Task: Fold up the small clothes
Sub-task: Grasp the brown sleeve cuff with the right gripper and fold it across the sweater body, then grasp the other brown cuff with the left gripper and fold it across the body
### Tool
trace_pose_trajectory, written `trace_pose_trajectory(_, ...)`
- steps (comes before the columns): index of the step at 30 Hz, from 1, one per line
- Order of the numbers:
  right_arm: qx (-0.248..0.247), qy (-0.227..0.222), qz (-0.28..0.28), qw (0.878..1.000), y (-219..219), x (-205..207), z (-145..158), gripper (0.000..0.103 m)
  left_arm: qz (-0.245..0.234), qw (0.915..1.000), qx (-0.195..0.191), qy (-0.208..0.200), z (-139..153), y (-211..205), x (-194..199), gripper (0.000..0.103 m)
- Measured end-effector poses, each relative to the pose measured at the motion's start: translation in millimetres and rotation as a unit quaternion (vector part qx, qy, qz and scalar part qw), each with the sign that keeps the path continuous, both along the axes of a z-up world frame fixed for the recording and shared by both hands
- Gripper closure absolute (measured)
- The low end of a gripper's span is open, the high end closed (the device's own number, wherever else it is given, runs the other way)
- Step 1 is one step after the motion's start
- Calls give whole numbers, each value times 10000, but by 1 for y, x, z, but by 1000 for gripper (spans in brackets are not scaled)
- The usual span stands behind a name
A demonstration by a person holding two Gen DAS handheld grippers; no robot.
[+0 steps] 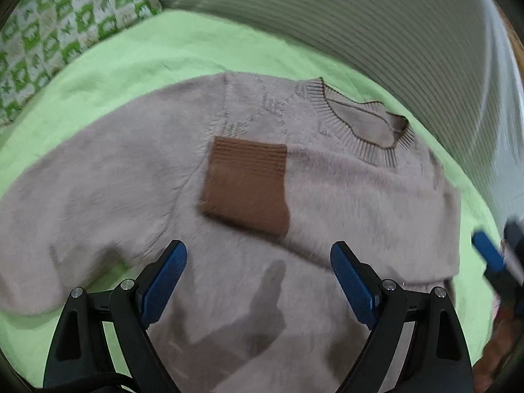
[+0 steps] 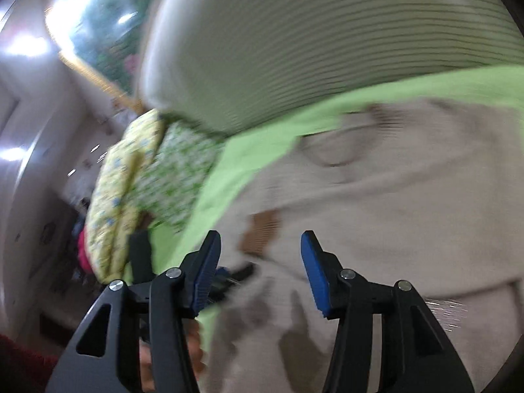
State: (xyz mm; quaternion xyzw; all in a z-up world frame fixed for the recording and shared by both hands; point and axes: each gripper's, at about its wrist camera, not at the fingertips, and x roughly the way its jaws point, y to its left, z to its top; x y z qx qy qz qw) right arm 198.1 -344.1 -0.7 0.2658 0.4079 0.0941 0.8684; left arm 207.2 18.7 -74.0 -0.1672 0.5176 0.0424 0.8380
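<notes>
Beige fuzzy sweater (image 1: 262, 196) lies flat on the green sheet (image 1: 131, 65), one brown cuff (image 1: 245, 186) folded across its chest for folding, while left tongs (image 1: 258, 275) and right tongs (image 2: 260, 262) hover wide and empty.

Fuzzy knit sweater (image 1: 249, 262), ribbed collar (image 1: 353, 124)
</notes>
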Motion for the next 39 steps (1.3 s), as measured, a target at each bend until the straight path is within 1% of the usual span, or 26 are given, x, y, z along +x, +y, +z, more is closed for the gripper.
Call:
trace_pose_trajectory(2,-72,49,-349,9994,-19,8,-1,51,211,9996,1,160,-10,3,19,13)
trace_pose_trajectory(3,-146,76,-585,9982,-35,2,-1,51,324,9992,-46,219,-14,5,26,13)
trace_pose_trajectory(5,-309,124,-967,9948,-63,-4,1,51,582,9977,-164,313,-25,12,38,20)
trace_pose_trajectory(6,-413,144,-1095,9930,-71,-6,0,51,654,9973,-194,254,-27,13,41,25)
trace_pose_trajectory(7,-581,177,-1319,9894,-83,-10,-2,51,707,9972,-152,192,-26,13,42,41)
trace_pose_trajectory(8,-638,182,-1433,9875,-86,-14,-3,51,750,9971,5,151,-26,12,43,55)
trace_pose_trajectory(9,-662,200,-1609,9845,-98,-16,-5,51,745,9971,47,118,-25,11,43,62)
trace_pose_trajectory(11,-721,235,-1897,9789,-114,-19,-6,51,674,9977,43,-73,-20,11,38,97)
trace_pose_trajectory(14,-778,227,-2064,9751,-123,-15,-9,51,664,9969,-269,-319,-6,16,26,96)
trace_pose_trajectory(15,-817,239,-2096,9741,-125,-11,-9,50,666,9960,-367,-473,1,18,19,96)
trace_pose_trajectory(16,-868,252,-2108,9734,-126,-7,-10,49,678,9950,-401,-610,8,19,13,96)
trace_pose_trajectory(17,-920,261,-2108,9728,-126,-2,-11,45,699,9942,-360,-738,16,18,4,96)
trace_pose_trajectory(18,-995,272,-2087,9725,-125,6,-13,39,715,9942,-313,-744,21,16,-2,96)
trace_pose_trajectory(20,-1144,341,-2042,9716,-124,13,-19,36,885,9930,-279,-738,21,22,-12,96)
trace_pose_trajectory(22,-1218,468,-1907,9729,-123,23,-28,36,998,9915,-350,-756,18,33,-23,96)
trace_pose_trajectory(24,-1293,573,-1828,9729,-121,28,-35,36,1024,9917,-417,-663,13,46,-22,96)
trace_pose_trajectory(26,-1446,676,-1778,9710,-115,34,-39,36,958,9929,-300,-642,8,46,-19,96)
trace_pose_trajectory(28,-1599,900,-1627,9695,-110,40,-47,36,890,9941,-154,-594,3,44,-19,96)
trace_pose_trajectory(29,-1715,995,-1529,9682,-107,43,-51,38,849,9948,-104,-560,1,43,-20,96)
trace_pose_trajectory(30,-1901,1060,-1395,9660,-104,46,-51,68,838,9950,-84,-541,0,41,-19,96)
trace_pose_trajectory(31,-2061,1134,-1311,9631,-104,50,-50,87,820,9952,-87,-530,-1,41,-21,96)
trace_pose_trajectory(32,-2129,1146,-1341,9610,-107,50,-48,91,775,9957,-67,-498,-3,40,-20,96)
trace_pose_trajectory(34,-2241,1216,-1456,9559,-114,54,-44,91,725,9965,64,-410,-8,36,-19,96)
trace_pose_trajectory(36,-2158,1438,-1474,9545,-119,58,-47,89,698,9970,153,-293,-14,34,-17,93)
trace_pose_trajectory(37,-2146,1418,-1526,9542,-119,56,-45,85,715,9970,151,-255,-15,35,-18,88)
trace_pose_trajectory(39,-2187,1280,-1651,9532,-115,49,-34,70,799,9964,-86,-260,-12,43,-25,78)
